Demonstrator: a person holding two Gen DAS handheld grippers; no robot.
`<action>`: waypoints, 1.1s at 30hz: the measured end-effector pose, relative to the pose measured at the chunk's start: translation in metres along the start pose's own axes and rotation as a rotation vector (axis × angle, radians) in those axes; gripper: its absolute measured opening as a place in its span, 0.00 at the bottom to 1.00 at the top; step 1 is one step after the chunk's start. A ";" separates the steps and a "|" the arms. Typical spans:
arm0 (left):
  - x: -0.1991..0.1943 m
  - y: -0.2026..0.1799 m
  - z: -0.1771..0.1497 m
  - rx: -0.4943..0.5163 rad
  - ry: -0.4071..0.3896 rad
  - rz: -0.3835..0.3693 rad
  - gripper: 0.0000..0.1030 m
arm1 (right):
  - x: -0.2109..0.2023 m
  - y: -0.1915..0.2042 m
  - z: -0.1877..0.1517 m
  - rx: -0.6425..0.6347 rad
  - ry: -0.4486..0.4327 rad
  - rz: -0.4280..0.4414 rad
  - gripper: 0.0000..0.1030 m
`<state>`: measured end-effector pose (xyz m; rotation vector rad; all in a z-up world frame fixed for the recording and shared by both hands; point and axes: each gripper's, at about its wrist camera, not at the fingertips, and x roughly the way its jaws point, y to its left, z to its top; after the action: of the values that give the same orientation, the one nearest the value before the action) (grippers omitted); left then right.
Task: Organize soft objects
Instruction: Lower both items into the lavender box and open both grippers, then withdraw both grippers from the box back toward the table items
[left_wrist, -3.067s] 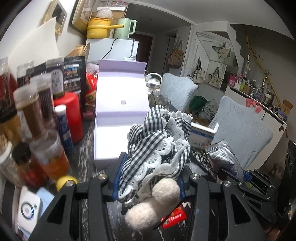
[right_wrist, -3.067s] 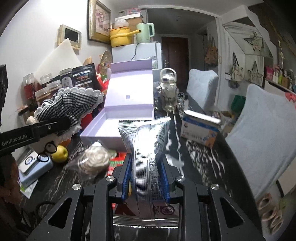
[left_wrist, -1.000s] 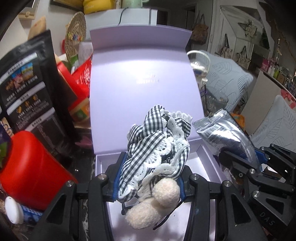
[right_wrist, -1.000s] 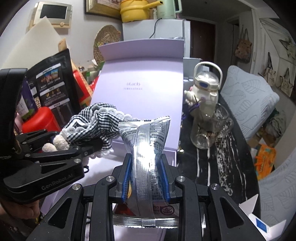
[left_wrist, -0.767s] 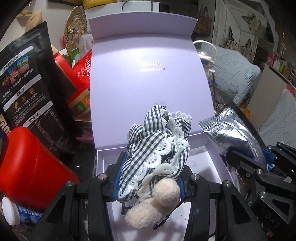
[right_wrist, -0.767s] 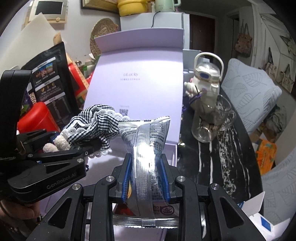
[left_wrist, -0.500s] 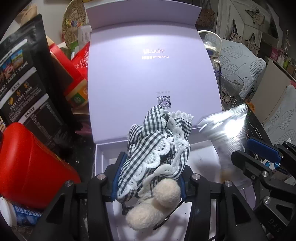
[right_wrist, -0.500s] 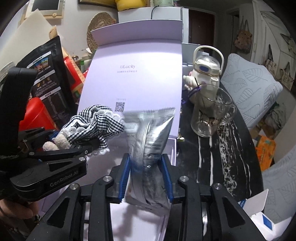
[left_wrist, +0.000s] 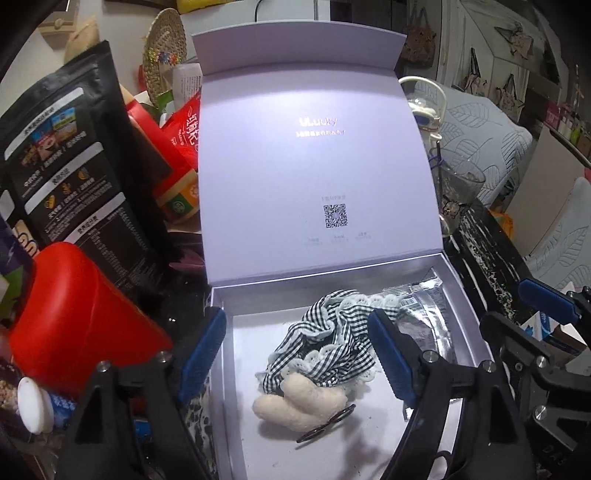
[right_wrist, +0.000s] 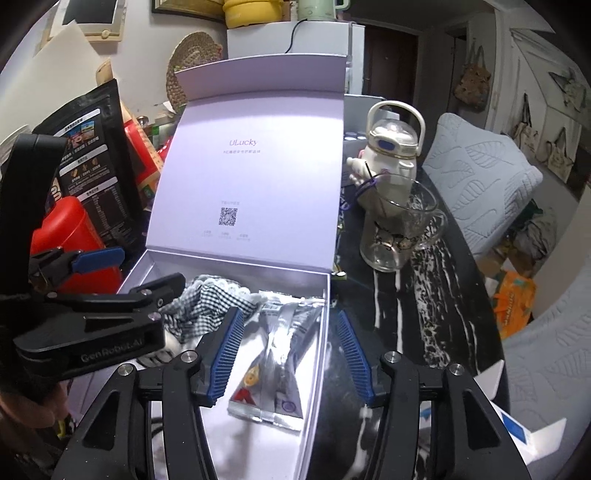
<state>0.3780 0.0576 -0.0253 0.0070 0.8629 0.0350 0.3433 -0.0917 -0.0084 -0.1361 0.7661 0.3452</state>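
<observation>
A black-and-white checked cloth with lace trim and cream pompoms (left_wrist: 332, 343) lies inside the open lilac box (left_wrist: 236, 406); it also shows in the right wrist view (right_wrist: 210, 299). A silver snack packet (right_wrist: 280, 354) lies in the box to the cloth's right, and its edge shows in the left wrist view (left_wrist: 428, 314). My left gripper (left_wrist: 295, 354) is open and empty above the cloth. My right gripper (right_wrist: 290, 350) is open and empty above the packet.
The box lid (left_wrist: 314, 166) stands upright behind. A red canister (left_wrist: 74, 317) and black pouch (left_wrist: 62, 162) crowd the left. A glass mug (right_wrist: 402, 229) and white kettle-shaped bottle (right_wrist: 391, 147) stand to the right on the black marbled table (right_wrist: 417, 306).
Both grippers have opened. The checked cloth and the silver packet have dropped from the jaws into the box. Both grippers have moved closer over the box.
</observation>
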 end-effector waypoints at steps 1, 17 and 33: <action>-0.004 0.000 0.000 0.001 -0.006 0.002 0.77 | -0.004 0.001 0.000 -0.003 -0.004 -0.005 0.52; -0.107 -0.014 -0.002 0.038 -0.181 -0.011 0.77 | -0.091 0.006 -0.001 0.002 -0.138 -0.030 0.58; -0.210 -0.023 -0.037 0.075 -0.320 -0.058 0.77 | -0.196 0.017 -0.037 -0.019 -0.304 -0.041 0.76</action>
<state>0.2136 0.0272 0.1096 0.0564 0.5439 -0.0523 0.1823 -0.1350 0.1025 -0.1134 0.4594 0.3253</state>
